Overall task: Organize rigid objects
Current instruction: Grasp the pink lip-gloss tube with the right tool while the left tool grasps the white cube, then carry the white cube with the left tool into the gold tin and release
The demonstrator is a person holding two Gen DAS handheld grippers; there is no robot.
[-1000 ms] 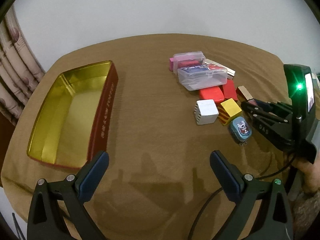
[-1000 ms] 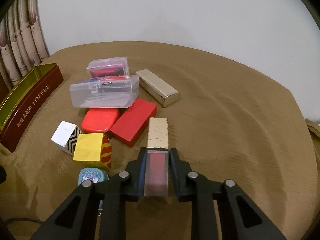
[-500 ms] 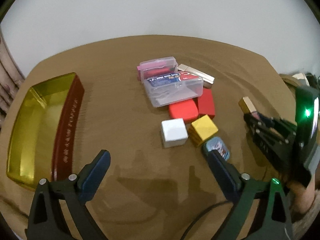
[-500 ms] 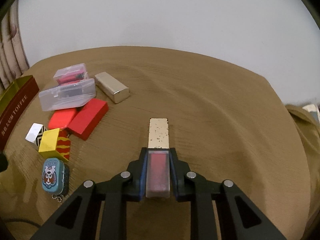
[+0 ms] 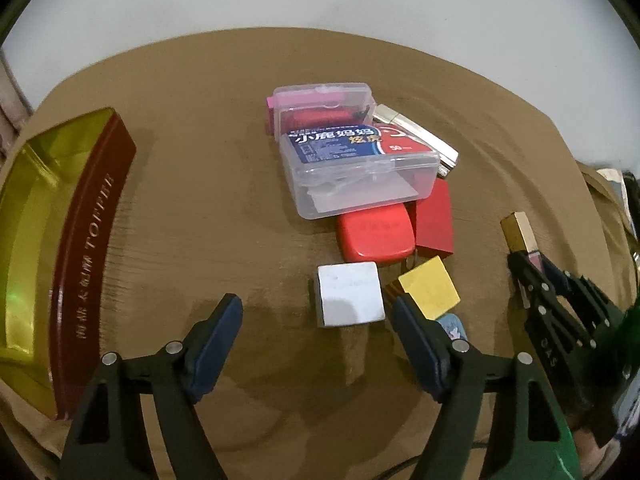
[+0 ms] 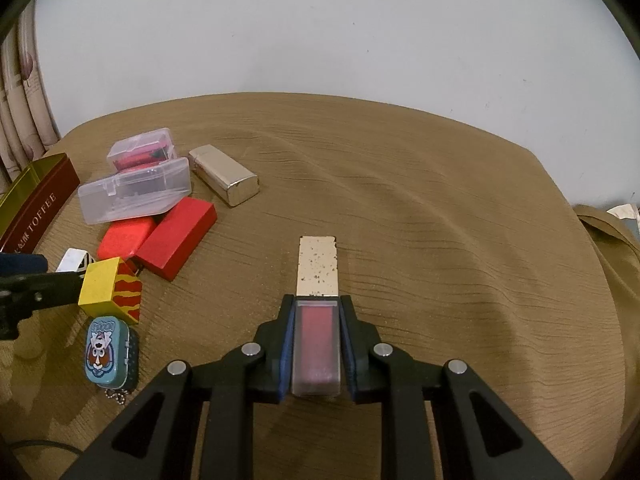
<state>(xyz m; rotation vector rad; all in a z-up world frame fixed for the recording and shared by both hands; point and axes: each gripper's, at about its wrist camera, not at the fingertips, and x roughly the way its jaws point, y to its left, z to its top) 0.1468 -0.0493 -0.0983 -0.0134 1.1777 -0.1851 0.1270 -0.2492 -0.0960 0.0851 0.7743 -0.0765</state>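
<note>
My right gripper (image 6: 316,312) is shut on a lip gloss tube (image 6: 317,280) with a gold cap and red body, held above the table; it also shows in the left wrist view (image 5: 520,234). My left gripper (image 5: 316,312) is open, low over the table, with a white cube (image 5: 349,298) between its fingertips and a yellow block (image 5: 430,294) by the right finger. A red and gold toffee tin (image 5: 80,248) lies open at the left.
A pile holds two clear plastic boxes (image 5: 356,168), a red case (image 5: 376,236), a red block (image 5: 434,220), a gold box (image 6: 224,178) and a blue tin with a chain (image 6: 110,354). The brown table (image 6: 440,200) ends at a white wall.
My left gripper moved right and forward, closing in on the white cube and yellow block. My right gripper carried the lip gloss tube up and away to the right of the pile.
</note>
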